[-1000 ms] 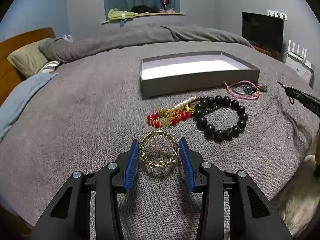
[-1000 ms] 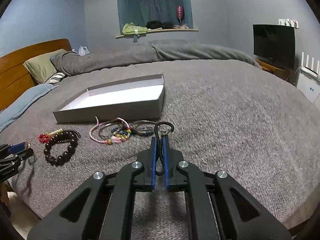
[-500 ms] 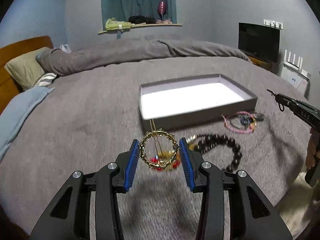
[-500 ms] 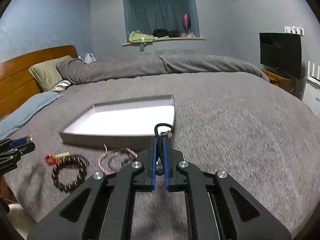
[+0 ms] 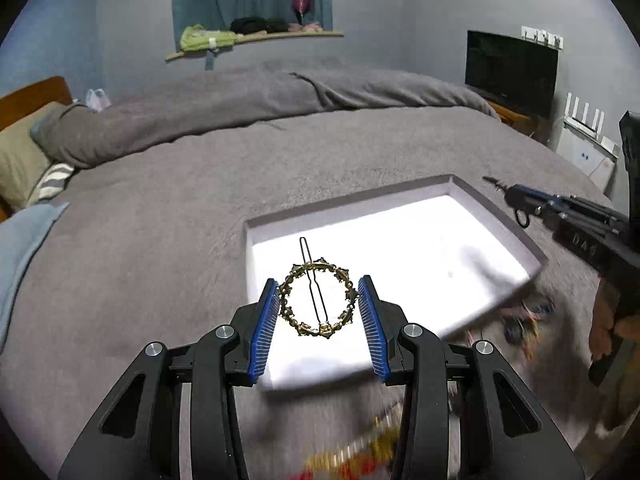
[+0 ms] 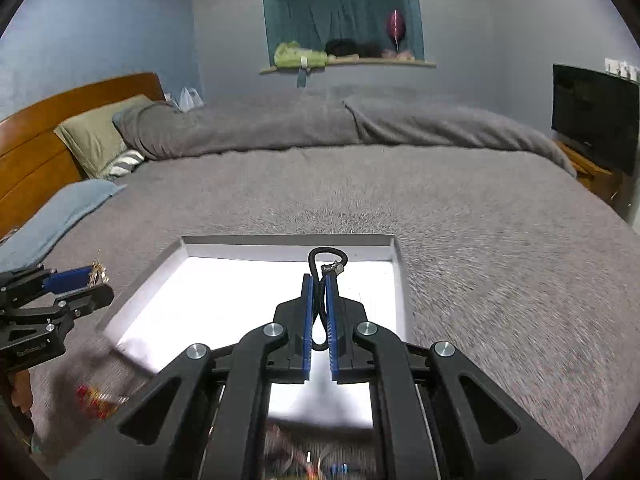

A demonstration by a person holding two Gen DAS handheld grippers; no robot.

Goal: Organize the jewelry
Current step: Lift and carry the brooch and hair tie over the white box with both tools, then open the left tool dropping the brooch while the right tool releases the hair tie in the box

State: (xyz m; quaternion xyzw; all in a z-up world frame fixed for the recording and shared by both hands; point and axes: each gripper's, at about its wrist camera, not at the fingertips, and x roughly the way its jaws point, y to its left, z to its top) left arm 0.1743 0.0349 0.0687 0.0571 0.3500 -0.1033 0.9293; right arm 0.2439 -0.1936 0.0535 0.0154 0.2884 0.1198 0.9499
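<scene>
over the shallow grey white-lined box (image 5: 500, 216), the left hand-held gripper (image 5: 319, 306) pinches a round gold wreath-shaped hair clip (image 5: 318, 300) by its rim; it could twist loose. the right hand-held gripper (image 6: 319, 312), clamped tight on a thin black cord bracelet (image 6: 326, 258), risks snagging it on release.

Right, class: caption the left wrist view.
Left gripper carries a gold ring-shaped hair clip above the white-lined box.

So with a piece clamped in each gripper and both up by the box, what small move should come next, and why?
Probably lower both grippers a little into the open grey box, then release. The left gripper holds the gold ring-shaped hair clip over the box's white floor, and the right gripper pinches a black cord bracelet above it too. Both hang above the floor; a drop might bounce them.
</scene>
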